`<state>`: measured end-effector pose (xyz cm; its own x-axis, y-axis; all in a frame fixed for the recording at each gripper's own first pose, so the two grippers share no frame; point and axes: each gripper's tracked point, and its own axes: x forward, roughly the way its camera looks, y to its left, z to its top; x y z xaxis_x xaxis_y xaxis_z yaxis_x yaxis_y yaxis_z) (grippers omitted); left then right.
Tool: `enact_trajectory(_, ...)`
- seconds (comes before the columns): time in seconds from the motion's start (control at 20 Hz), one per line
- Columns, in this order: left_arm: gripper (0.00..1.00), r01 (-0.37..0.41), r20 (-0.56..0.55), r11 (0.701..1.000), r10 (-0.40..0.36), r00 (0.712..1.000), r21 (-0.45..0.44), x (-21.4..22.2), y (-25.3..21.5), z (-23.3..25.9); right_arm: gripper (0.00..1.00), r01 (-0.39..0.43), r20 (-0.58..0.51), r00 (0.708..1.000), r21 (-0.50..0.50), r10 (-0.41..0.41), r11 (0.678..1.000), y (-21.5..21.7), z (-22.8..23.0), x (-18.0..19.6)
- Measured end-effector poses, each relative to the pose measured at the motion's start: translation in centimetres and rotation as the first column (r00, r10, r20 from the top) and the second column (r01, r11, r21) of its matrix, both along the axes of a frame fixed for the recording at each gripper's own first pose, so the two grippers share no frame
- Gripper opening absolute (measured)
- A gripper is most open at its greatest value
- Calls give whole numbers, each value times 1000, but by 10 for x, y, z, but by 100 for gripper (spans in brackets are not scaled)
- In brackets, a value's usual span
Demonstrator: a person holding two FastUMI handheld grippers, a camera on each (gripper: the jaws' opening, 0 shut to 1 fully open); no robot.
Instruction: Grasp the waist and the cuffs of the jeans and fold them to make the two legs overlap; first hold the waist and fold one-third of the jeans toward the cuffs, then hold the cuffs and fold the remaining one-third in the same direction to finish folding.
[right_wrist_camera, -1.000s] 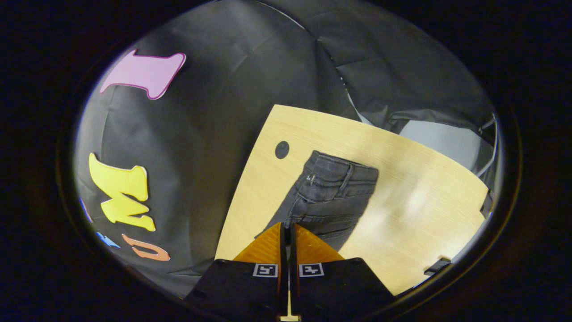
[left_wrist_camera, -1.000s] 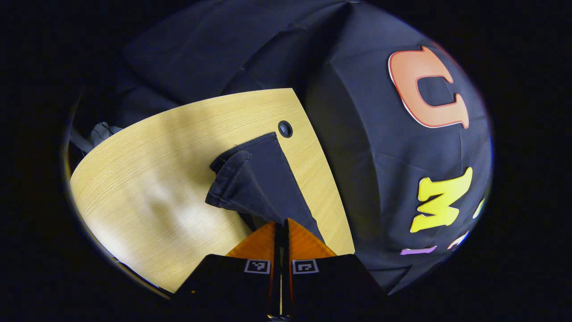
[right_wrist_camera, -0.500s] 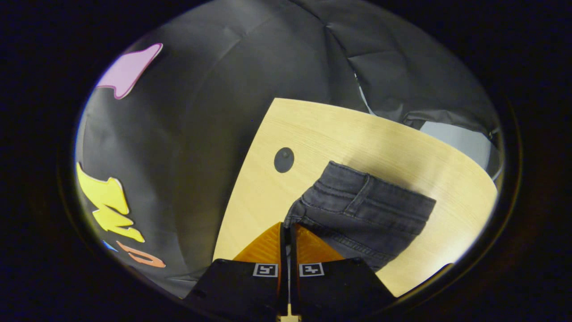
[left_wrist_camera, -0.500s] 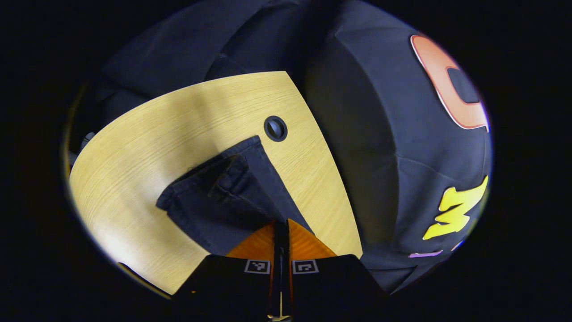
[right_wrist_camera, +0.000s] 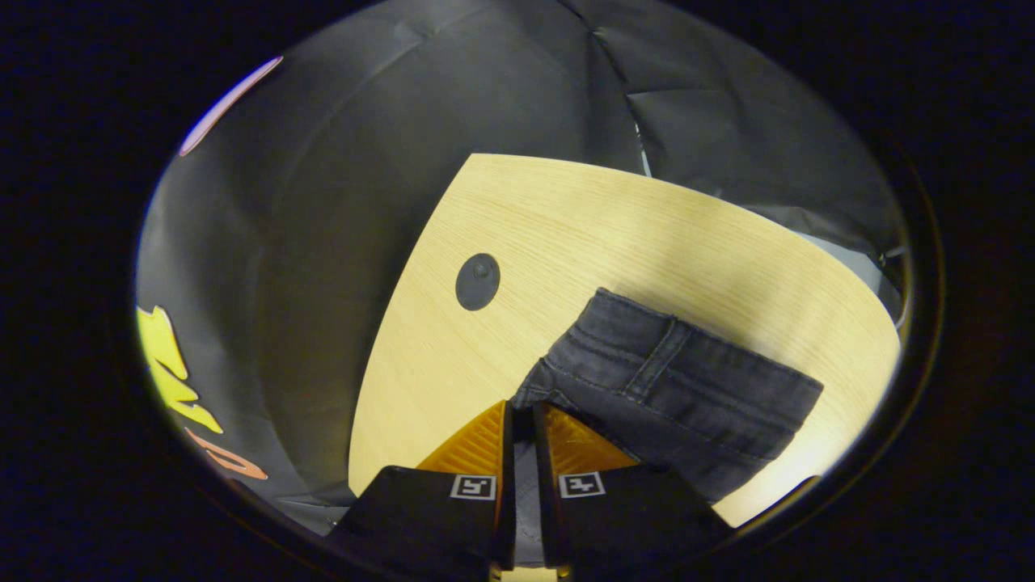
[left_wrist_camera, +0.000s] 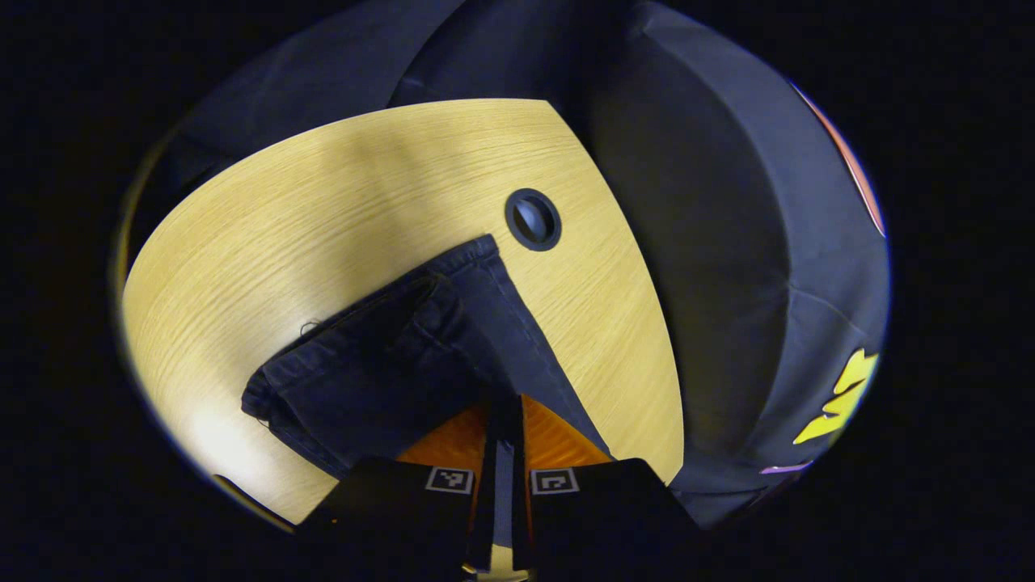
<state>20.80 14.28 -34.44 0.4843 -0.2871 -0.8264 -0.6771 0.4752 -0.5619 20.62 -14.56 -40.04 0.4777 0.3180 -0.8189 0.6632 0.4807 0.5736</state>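
The dark jeans lie on the wooden table [left_wrist_camera: 323, 210]. In the left gripper view their leg end with the cuffs [left_wrist_camera: 380, 364] lies flat just ahead of my left gripper [left_wrist_camera: 504, 404]. Its jaws stand a little apart with denim still between them. In the right gripper view the waistband [right_wrist_camera: 687, 380] with a belt loop rests on the table [right_wrist_camera: 606, 226]. My right gripper [right_wrist_camera: 519, 412] sits at the waist's near corner, also slightly parted with cloth in the gap.
A round black cable grommet [left_wrist_camera: 533, 219] sits in the tabletop close beyond the cuffs, and the same grommet [right_wrist_camera: 477, 281] shows left of the waist. The table edge runs beside it, with the black booth cloth behind.
Both grippers have come down toward the table and the jeans now lie flatter on it. The gap between each gripper's fingers has widened a little.
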Motion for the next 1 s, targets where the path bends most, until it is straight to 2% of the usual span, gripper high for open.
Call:
enact_trajectory(0.05,21,-12,1,1000,12,1000,7,1,4,3,16,-1,1,1000,-3,1,1000,1,0,0)
enact_trajectory(0.1,19,-18,-1,1000,18,1000,24,-1,8,1,27,0,5,1000,-3,0,1000,1,1,1)
enact_trajectory(0.15,39,-23,12,999,23,1000,32,0,9,4,22,-4,11,1000,0,4,1000,4,3,1)
enact_trajectory(0.2,59,-26,23,999,25,999,44,1,12,7,35,-10,20,1000,-13,10,1000,1,5,0)
enact_trajectory(0.25,78,-39,27,997,37,999,68,2,17,11,33,-16,38,999,-26,17,1000,0,8,0)
enact_trajectory(0.3,81,-55,38,994,52,998,89,2,21,14,47,-15,68,998,-25,17,1000,1,15,4)
enact_trajectory(0.35,82,-60,56,994,55,997,94,3,21,21,65,-9,92,996,-28,12,1000,1,24,5)
enact_trajectory(0.4,94,-61,63,993,54,997,105,1,23,28,84,-7,108,994,-37,11,999,1,31,4)
enact_trajectory(0.45,82,-58,64,990,50,997,126,-1,23,37,85,-9,120,993,-52,15,999,1,38,0)
enact_trajectory(0.5,94,-57,76,986,46,996,157,-1,26,43,93,-17,135,990,-68,26,998,1,46,-1)
enact_trajectory(0.55,96,-44,93,981,27,995,188,-1,26,55,85,-29,152,987,-95,43,995,2,57,-3)
enact_trajectory(0.6,84,-22,128,976,-6,992,218,1,21,69,93,-48,175,982,-140,72,989,0,68,-8)
enact_trajectory(0.65,100,10,165,963,-57,985,269,2,16,83,93,-64,198,975,-201,104,977,-3,81,-12)
enact_trajectory(0.7,85,48,214,945,-122,969,323,3,12,100,93,-87,224,963,-271,151,959,-4,93,-19)
enact_trajectory(0.75,99,76,244,918,-183,952,390,1,9,116,93,-122,235,949,-347,212,930,-5,108,-29)
enact_trajectory(0.8,99,100,271,889,-241,932,448,-2,5,131,93,-152,255,925,-426,280,892,-6,126,-39)
enact_trajectory(0.85,88,110,309,862,-293,905,496,-5,-5,152,93,-177,271,895,-514,355,839,-3,143,-50)
enact_trajectory(0.9,99,113,342,835,-340,876,539,-10,-12,171,93,-180,296,855,-602,426,778,-3,166,-60)
enact_trajectory(0.95,99,111,374,807,-385,844,579,-16,-23,190,93,-160,332,807,-672,487,723,1,191,-65)
enact_trajectory(1.0,99,95,395,770,-424,815,631,-23,-30,209,93,-135,373,760,-711,532,690,6,216,-74)
